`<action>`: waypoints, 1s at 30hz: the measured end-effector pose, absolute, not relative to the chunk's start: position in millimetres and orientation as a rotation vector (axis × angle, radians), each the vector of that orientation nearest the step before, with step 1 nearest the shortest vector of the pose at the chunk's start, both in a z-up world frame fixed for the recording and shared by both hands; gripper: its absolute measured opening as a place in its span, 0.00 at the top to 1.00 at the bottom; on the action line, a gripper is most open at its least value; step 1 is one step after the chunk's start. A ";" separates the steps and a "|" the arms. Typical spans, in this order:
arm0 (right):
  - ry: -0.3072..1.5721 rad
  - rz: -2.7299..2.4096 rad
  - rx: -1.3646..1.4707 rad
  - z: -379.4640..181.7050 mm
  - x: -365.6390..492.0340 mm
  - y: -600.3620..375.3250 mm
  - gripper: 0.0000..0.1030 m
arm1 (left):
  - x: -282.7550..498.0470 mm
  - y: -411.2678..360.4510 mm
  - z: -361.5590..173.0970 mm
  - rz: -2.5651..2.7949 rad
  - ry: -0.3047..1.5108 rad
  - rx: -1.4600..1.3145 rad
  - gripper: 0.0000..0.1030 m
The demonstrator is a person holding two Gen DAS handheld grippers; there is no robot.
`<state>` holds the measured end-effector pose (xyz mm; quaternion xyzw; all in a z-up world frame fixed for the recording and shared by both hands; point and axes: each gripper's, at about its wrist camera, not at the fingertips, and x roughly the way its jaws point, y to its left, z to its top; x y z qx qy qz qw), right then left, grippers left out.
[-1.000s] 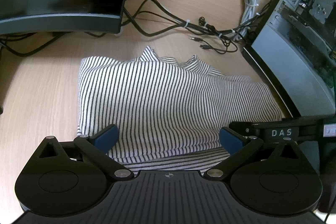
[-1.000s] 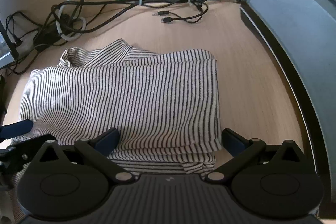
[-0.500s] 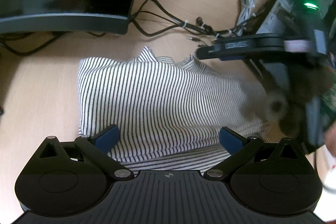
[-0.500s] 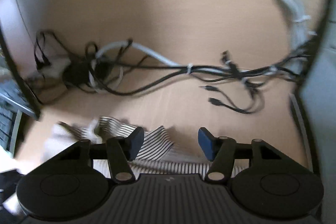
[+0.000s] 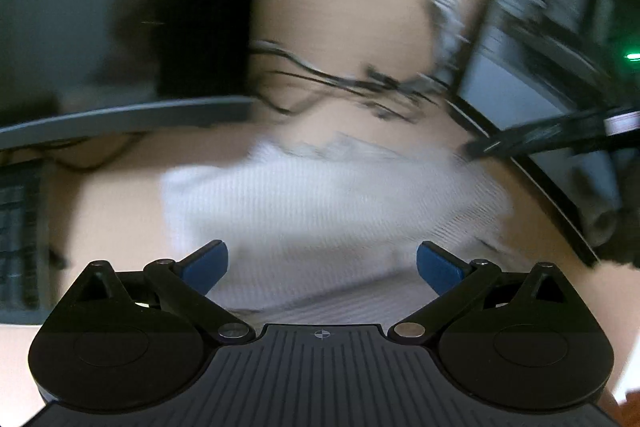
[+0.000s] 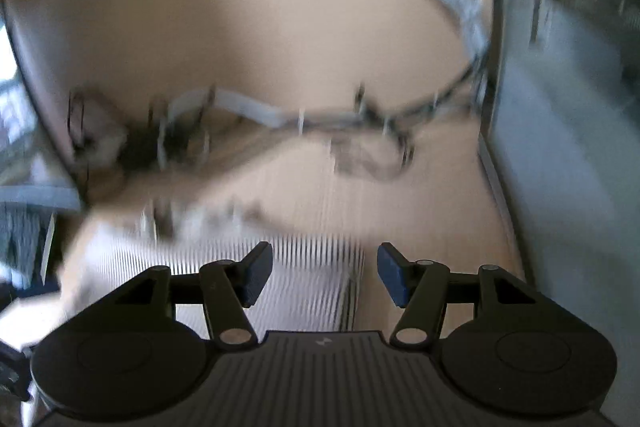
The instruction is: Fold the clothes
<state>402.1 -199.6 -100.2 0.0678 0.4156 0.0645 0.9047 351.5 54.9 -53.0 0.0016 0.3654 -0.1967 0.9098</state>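
The folded black-and-white striped shirt (image 5: 320, 203) lies flat on the wooden desk, blurred by motion. My left gripper (image 5: 322, 263) hovers over its near edge, open wide, with nothing between the blue pads (image 5: 208, 265). The right tool's dark body (image 5: 560, 135) reaches in from the right above the shirt's far right corner. In the right wrist view my right gripper (image 6: 326, 277) stands about half open above the shirt's right edge (image 6: 308, 267). The cloth lies below its pads, not pinched by them.
A tangle of black and white cables (image 6: 320, 123) runs across the desk beyond the shirt. A dark monitor (image 5: 120, 115) stands at the back left, with a keyboard (image 5: 20, 235) below it. A computer case (image 6: 560, 147) walls off the right side.
The right gripper's jaws have narrowed from wide to about half. It swung forward over the collar, then back toward the shirt's right edge. The left gripper has lifted and shifted; the shirt stays folded.
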 end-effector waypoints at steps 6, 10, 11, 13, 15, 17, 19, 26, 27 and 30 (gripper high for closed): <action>0.783 0.199 0.098 -66.1 393.5 -171.0 0.97 | 337.6 25.5 -54.6 -0.492 0.735 0.074 0.00; 0.574 0.308 0.162 12.3 381.6 -169.9 0.97 | 347.3 42.7 -59.2 -0.383 0.739 0.090 0.00; 0.558 0.315 0.175 17.8 380.9 -172.3 0.97 | 350.7 50.9 -62.7 -0.335 0.752 0.100 0.00; 0.588 0.285 0.182 3.3 385.9 -176.1 0.97 | 355.3 68.0 -72.2 -0.234 0.787 0.122 0.00; 0.679 0.235 0.145 -38.0 392.4 -181.2 0.96 | 354.9 87.2 -78.9 -0.170 0.821 0.124 0.00; 0.811 0.177 0.076 -82.7 400.6 -185.8 0.96 | 350.6 101.3 -77.8 -0.157 0.843 0.105 0.00; 0.903 0.100 0.068 -105.7 403.6 -196.9 0.84 | 345.6 107.9 -67.9 -0.199 0.844 0.061 0.00; 0.733 0.234 0.085 -50.3 425.1 -176.5 0.35 | 369.4 67.5 -47.7 -0.446 0.770 -0.062 0.00; 0.743 0.296 0.086 -50.5 436.1 -163.2 0.27 | 374.9 60.2 -53.9 -0.445 0.791 -0.061 0.00; 0.788 0.338 0.038 -72.1 465.7 -129.2 0.26 | 392.8 56.4 -88.7 -0.354 0.928 -0.055 0.00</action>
